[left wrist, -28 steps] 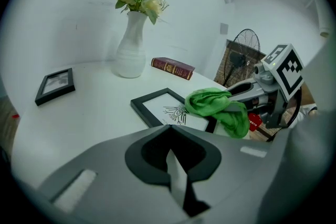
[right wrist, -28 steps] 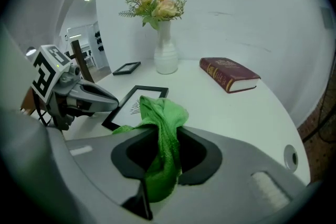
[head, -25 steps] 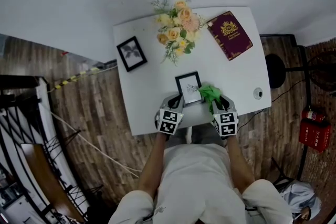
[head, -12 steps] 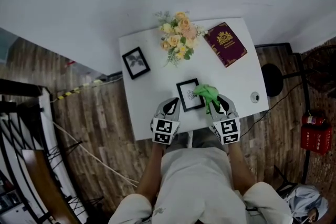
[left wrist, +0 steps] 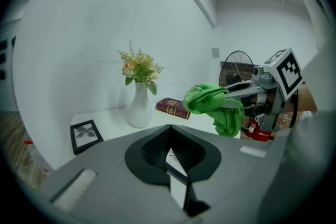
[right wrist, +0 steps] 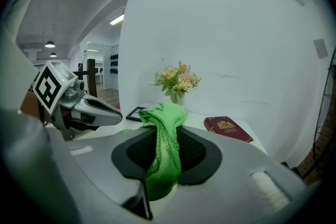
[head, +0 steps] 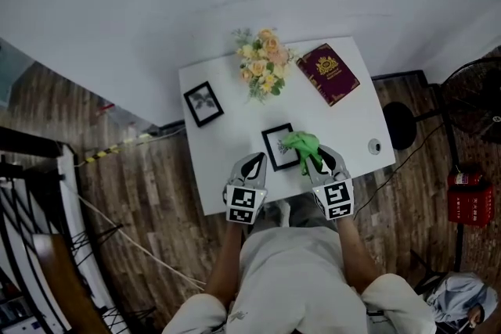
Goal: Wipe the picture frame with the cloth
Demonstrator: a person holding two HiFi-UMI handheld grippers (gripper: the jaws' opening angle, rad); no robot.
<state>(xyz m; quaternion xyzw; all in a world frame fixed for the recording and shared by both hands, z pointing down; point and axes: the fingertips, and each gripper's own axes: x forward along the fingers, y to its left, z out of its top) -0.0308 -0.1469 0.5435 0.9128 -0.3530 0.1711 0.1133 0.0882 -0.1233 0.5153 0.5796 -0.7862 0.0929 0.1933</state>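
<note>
The green cloth is pinched by the right gripper at the right edge of the picture frame, above the white table. The frame's near edge is apparently clamped by the left gripper.

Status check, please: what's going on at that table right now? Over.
Left gripper shut on picture frame. Right gripper shut on green cloth, by the frame's right edge. Vase, book, second frame stand apart.

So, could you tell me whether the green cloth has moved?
Yes. The green cloth has shifted left, further over the picture frame's right side.
</note>
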